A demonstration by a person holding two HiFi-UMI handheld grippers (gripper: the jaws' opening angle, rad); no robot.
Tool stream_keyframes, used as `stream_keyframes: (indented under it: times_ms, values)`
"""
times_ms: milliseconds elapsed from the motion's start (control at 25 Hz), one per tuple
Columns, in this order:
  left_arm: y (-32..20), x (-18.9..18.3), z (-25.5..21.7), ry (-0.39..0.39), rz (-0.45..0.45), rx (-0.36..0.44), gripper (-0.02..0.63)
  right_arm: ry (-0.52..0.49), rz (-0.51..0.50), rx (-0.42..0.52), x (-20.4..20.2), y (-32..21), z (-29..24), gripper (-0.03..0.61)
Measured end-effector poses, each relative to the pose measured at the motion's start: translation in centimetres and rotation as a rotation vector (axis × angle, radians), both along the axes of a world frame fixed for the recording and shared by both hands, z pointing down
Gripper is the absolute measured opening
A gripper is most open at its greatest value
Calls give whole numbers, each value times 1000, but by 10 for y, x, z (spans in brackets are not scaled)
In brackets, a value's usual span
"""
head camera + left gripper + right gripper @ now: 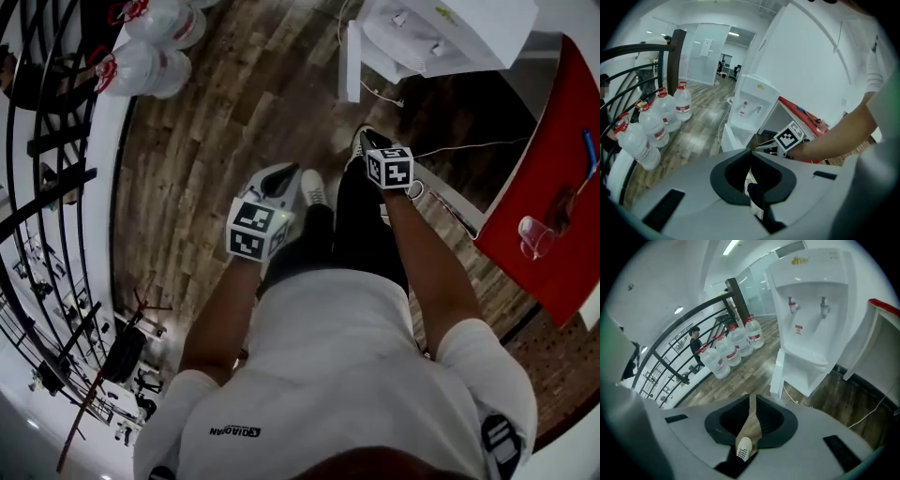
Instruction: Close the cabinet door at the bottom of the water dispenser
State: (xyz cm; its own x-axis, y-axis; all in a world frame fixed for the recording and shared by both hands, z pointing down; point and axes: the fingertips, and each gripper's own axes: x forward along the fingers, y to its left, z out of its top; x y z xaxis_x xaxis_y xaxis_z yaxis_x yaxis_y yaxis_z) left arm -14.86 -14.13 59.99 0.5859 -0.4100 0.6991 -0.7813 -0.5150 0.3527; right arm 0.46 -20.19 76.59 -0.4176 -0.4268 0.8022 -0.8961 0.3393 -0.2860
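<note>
- Water dispenser (pixel 811 310), white, stands on the wooden floor (pixel 216 141) ahead of the person, just beside one end of a red table (pixel 553 216).
- Cabinet door (pixel 777 373) at the dispenser's bottom stands wide open. In the right gripper view it is swung out on the left of the body and seen nearly edge-on, and the lower compartment (pixel 808 369) beside it is exposed.
- Left tool (pixel 751 152) has its jaws together at the tips with nothing between them. It is held low in front of the person's legs, well apart from the door.
- Right tool (pixel 750 397) is closed and empty. It points down at the floor in front of the dispenser and does not touch the door.
- From the head view the two tools hang side by side above the person's white shoes (pixel 312 186), the right one nearer the dispenser.
- Large water bottles (pixel 736 345) with red caps stand grouped on the floor by a black railing (pixel 693 324), well to the left of the dispenser.
- Clear cup (pixel 536 234) sits near the table edge that faces the person, and a blue pen (pixel 590 150) lies farther along the table.
- Thin cable (pixel 469 145) runs across the floor between the dispenser's base and the table.
</note>
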Motion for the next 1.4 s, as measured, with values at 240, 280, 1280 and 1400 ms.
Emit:
stream_keyframes:
  times_ms: [240, 280, 1280, 1400]
  values:
    - [-27, 0, 47, -23, -65, -76, -3, 57, -55, -79, -5, -49, 84, 121]
    - [-31, 0, 53, -30, -75, -90, -3, 61, -58, -91, -8, -56, 96, 138]
    - [-62, 31, 122, -10, -136, -235, -3, 152, 34, -211, -9, -94, 216, 189]
    - [-63, 35, 123, -7, -122, -234, -3, 153, 29, -211, -2, -93, 215, 189]
